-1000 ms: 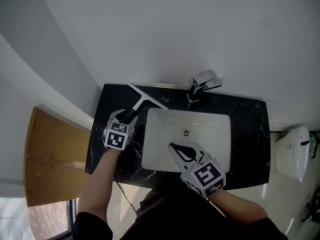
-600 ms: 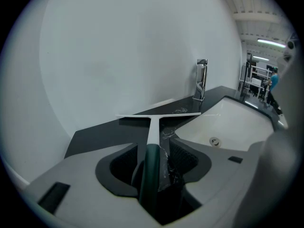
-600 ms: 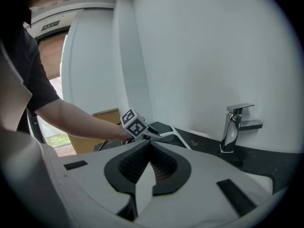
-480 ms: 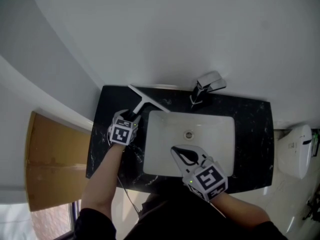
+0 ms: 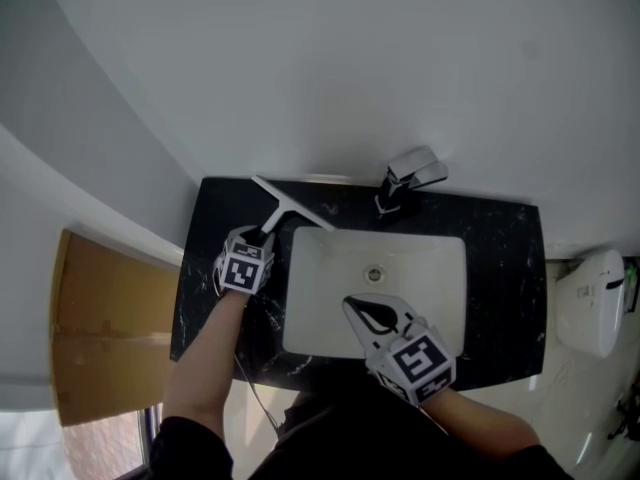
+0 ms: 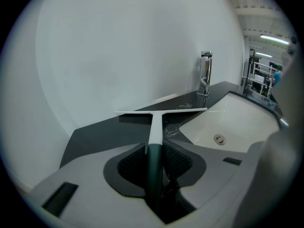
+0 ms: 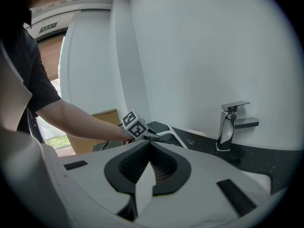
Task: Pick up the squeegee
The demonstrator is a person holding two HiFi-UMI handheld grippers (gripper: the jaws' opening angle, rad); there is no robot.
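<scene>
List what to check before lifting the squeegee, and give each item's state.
1. Squeegee handle between the left gripper jaws: ok; they have just been closing on it.
2. Handle centred between the pads: ok.
3. Blade apart from the faucet: ok.
4. Right gripper out of the way: ok; shut, empty, over the sink.
5. Grip firm enough to lift: cannot tell.

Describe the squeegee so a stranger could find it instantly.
Look at the black countertop around the white basin, at its back left corner, left of the faucet. The squeegee lies there: a white T-shaped blade and neck with a dark handle, held in the left gripper, whose jaws have just been closing on it. Nothing else there is T-shaped.
</scene>
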